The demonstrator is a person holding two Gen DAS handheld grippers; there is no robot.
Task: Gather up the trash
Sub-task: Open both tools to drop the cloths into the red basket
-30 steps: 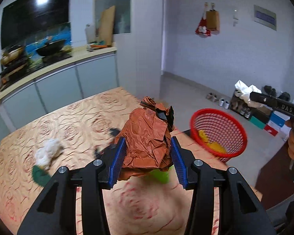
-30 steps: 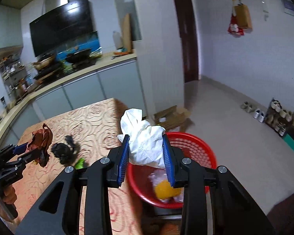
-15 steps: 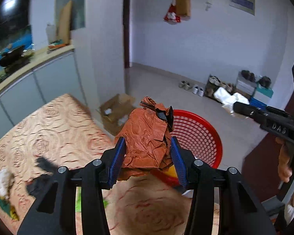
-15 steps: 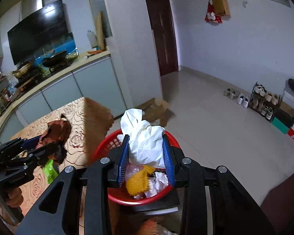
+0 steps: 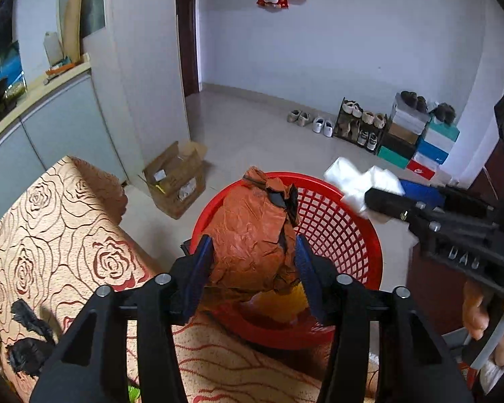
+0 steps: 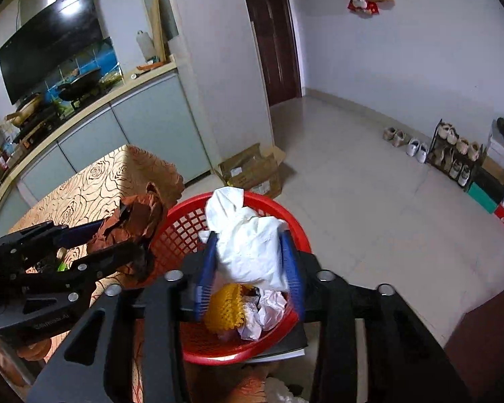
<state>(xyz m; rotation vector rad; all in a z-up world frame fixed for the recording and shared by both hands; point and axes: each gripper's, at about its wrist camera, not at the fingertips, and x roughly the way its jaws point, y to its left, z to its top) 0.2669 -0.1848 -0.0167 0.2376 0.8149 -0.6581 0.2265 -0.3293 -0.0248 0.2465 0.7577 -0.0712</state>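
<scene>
A crumpled orange-brown paper (image 5: pixel 252 231) sits between the blue pads of my left gripper (image 5: pixel 253 240), held over the near rim of a red mesh basket (image 5: pixel 352 208). The jaws are opening and the pads still touch the paper. A white tissue wad (image 6: pixel 252 248) sits between the pads of my right gripper (image 6: pixel 249 235), directly above the basket (image 6: pixel 295 221). These jaws are opening too, blurred, with the pads still against the tissue. In the right wrist view, the left gripper (image 6: pixel 117 238) with the orange paper (image 6: pixel 134 215) is at the basket's left rim.
The basket holds a yellow net (image 6: pixel 225 309) and white scraps. The rose-patterned table (image 5: pixel 67 235) carries black scraps (image 5: pixel 27 322). An open cardboard box (image 5: pixel 178 181) lies on the floor behind the basket. A shoe rack (image 5: pixel 359 127) and shoe boxes line the far wall.
Both grippers have swung from the table toward the basket and dropped lower over it. Their pads stand slightly wider apart than before, with the paper and tissue still between them.
</scene>
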